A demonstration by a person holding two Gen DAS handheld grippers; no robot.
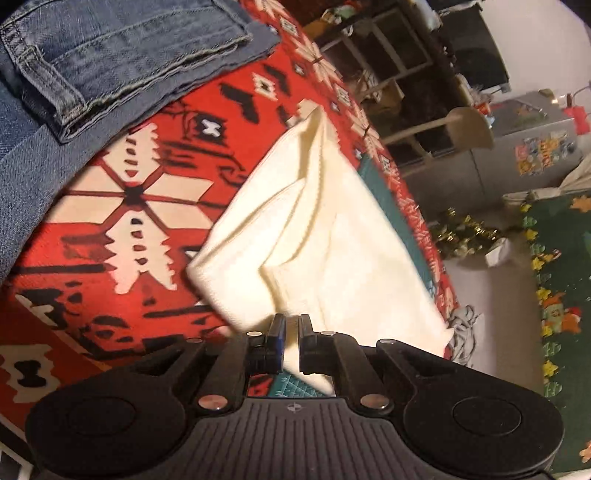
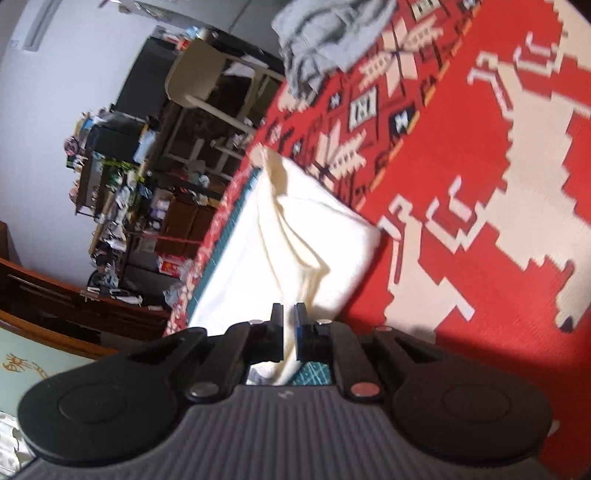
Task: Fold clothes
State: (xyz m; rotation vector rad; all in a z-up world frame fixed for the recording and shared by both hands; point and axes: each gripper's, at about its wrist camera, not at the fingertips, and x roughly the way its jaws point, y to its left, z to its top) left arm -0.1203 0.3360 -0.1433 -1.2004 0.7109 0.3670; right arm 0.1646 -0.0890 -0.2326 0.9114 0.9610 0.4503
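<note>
A: What is the biggest thing in view?
B: The red blanket (image 1: 122,206) with its white and black pattern — it covers the whole surface, and everything else lies on it. A green mat (image 1: 388,199) shows at its edge under the cloth.

A: And on top of it?
B: The jeans (image 1: 92,70) lie folded at the upper left of the left wrist view, well apart from the grippers. A grey garment (image 2: 325,33) lies crumpled at the top of the right wrist view, near the blanket's edge.

A: Where is the piece being folded?
B: The cream cloth (image 1: 332,240) sits near the blanket's edge, partly over the green mat, with one portion lifted and creased toward both cameras.

A: What are the grippers doing?
B: The left gripper (image 1: 291,334) has its fingers narrow, pinched on an edge of the cream cloth — the fabric runs right between them. The right gripper (image 2: 289,325) is the same, fingers drawn close on the cloth's raised fold.
</note>
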